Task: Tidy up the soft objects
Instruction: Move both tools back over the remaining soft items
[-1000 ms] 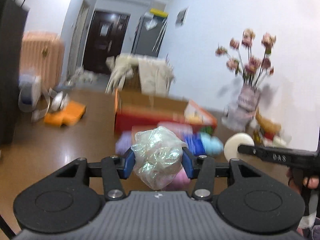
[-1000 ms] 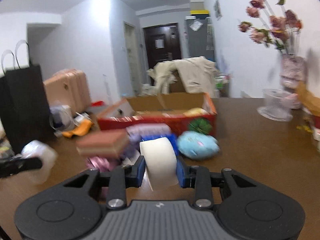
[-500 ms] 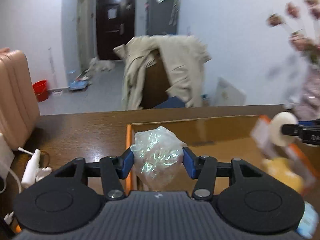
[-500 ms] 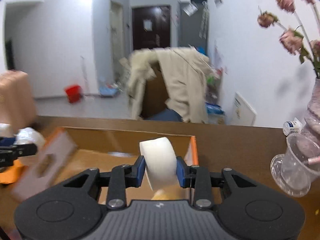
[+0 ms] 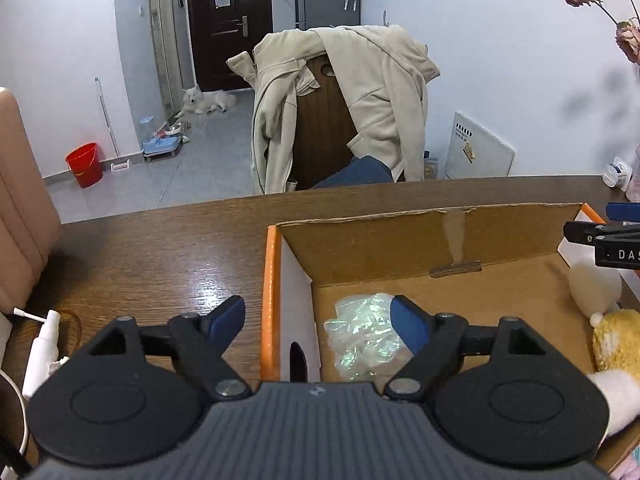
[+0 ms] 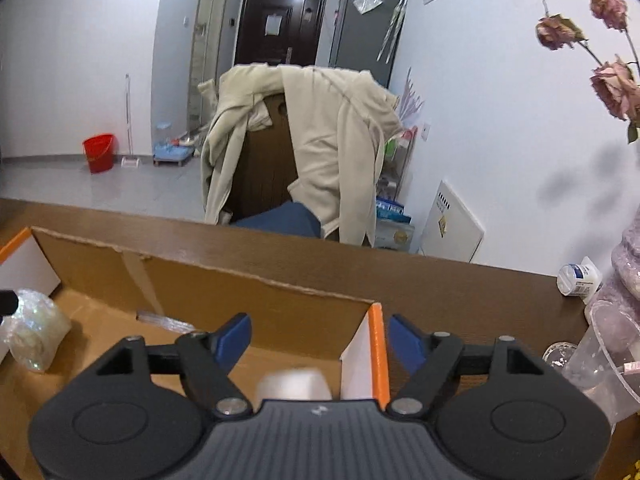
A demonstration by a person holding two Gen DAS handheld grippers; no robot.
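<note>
A big cardboard box with orange edges sits open on the brown wooden table, and it is filling up. Both tools hang over it, one toward each end.

The left gripper has just been opening its jaws, and they stand wide with nothing between the pads. The crinkly iridescent bundle lies below them on the box floor, against the left wall, free of both fingers. From the right wrist view the same bundle sits in the far left corner of the box.

The right gripper has likewise just been spreading its jaws, and they are empty too. The white foam roll shows blurred under them, just inside the orange right wall; I cannot tell whether it is resting or mid-drop.

A yellow plush and a pale soft lump are already at the box's right end.

So I judge this pair of soft things delivered. What is left to collect is not in view here; the likely next step is pulling both tools back for more.
</note>
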